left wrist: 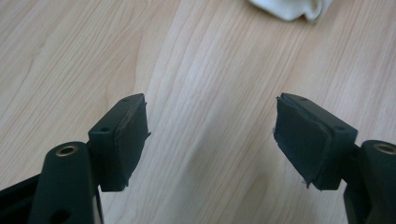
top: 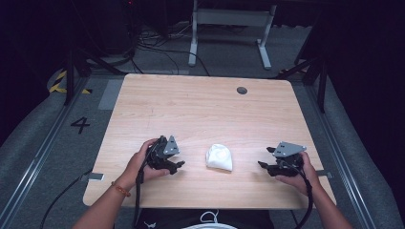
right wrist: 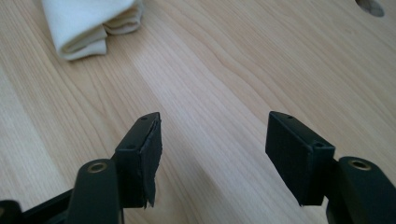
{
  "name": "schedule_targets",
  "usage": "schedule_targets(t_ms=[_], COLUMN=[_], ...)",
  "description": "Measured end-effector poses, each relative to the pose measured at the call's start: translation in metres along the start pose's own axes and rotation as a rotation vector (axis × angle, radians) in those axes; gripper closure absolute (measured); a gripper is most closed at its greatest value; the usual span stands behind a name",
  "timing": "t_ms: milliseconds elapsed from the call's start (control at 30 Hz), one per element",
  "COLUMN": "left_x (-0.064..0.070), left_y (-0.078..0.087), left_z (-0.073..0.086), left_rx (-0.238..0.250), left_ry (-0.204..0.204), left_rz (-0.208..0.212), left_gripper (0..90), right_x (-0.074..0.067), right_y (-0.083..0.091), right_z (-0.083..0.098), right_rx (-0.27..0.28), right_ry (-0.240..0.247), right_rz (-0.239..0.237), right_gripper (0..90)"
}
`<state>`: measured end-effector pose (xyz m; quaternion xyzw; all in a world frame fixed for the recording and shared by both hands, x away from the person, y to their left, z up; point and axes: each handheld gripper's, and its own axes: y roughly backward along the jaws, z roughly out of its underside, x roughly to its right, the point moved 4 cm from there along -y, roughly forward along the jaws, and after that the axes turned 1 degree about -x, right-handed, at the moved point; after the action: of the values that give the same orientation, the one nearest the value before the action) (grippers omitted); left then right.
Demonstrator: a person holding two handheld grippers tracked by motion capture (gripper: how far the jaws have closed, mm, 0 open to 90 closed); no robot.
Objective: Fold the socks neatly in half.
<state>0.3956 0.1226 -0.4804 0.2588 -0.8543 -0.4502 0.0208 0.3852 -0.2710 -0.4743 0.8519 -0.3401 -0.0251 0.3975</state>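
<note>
Here the folded white cloth (top: 219, 157) lies on the worktop (top: 200, 105) between the two claws; the left claw (top: 179, 165) and the right claw (top: 261, 165) both stand wide open, holding nothing

Folded white cloth (top: 219, 157), small bundle flat on the table's near middle.

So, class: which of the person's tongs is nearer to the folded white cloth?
Left. The left tongs sit just beside the white cloth, with a short stretch of bare table between them. The right tongs are slightly farther off on its other side. Both are open, touching nothing.
</note>
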Motion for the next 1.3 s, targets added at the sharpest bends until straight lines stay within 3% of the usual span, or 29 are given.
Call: schedule_targets(t_ms=[167, 267, 467, 600, 833, 967, 1000, 1033, 1133, 1200, 1300], left_x=[-0.004, -0.007, -0.008, -0.010, -0.018, -0.021, -0.019, -0.020, -0.021, -0.025, -0.025], left_y=[0.006, 0.010, 0.021, 0.030, 0.049, 0.057, 0.058, 0.059, 0.063, 0.067, 0.067], left_z=[0.012, 0.023, 0.043, 0.060, 0.099, 0.117, 0.122, 0.125, 0.140, 0.145, 0.147], left_rx=[0.002, -0.006, -0.005, 0.000, 0.037, 0.048, 0.055, 0.053, 0.075, 0.078, 0.060], left_ry=[0.017, 0.036, 0.062, 0.101, 0.223, 0.268, 0.292, 0.287, 0.366, 0.372, 0.376], left_rz=[-0.017, -0.054, -0.069, -0.069, -0.042, -0.027, -0.012, -0.017, -0.025, -0.057, -0.068], left_gripper=[26.1, 25.9, 25.2, 24.9, 24.4, 23.4, 23.4, 23.2, 21.7, 22.4, 20.0], right_x=[0.005, 0.008, 0.013, 0.019, 0.027, 0.033, 0.034, 0.035, 0.038, 0.038, 0.038], right_y=[0.006, 0.012, 0.021, 0.026, 0.032, 0.037, 0.038, 0.038, 0.040, 0.040, 0.040], right_z=[0.014, 0.025, 0.046, 0.062, 0.093, 0.105, 0.106, 0.108, 0.111, 0.111, 0.111], right_rx=[-0.008, -0.001, -0.010, -0.013, 0.003, 0.030, 0.027, 0.024, 0.020, 0.019, 0.019], right_ry=[-0.040, -0.060, -0.121, -0.176, -0.273, -0.341, -0.340, -0.346, -0.364, -0.365, -0.365], right_rz=[-0.003, -0.013, -0.014, 0.000, 0.019, 0.029, 0.040, 0.044, 0.035, 0.034, 0.034], right_gripper=[36.0, 34.4, 33.4, 31.9, 29.5, 28.6, 27.2, 25.4, 24.0, 24.0, 24.3])
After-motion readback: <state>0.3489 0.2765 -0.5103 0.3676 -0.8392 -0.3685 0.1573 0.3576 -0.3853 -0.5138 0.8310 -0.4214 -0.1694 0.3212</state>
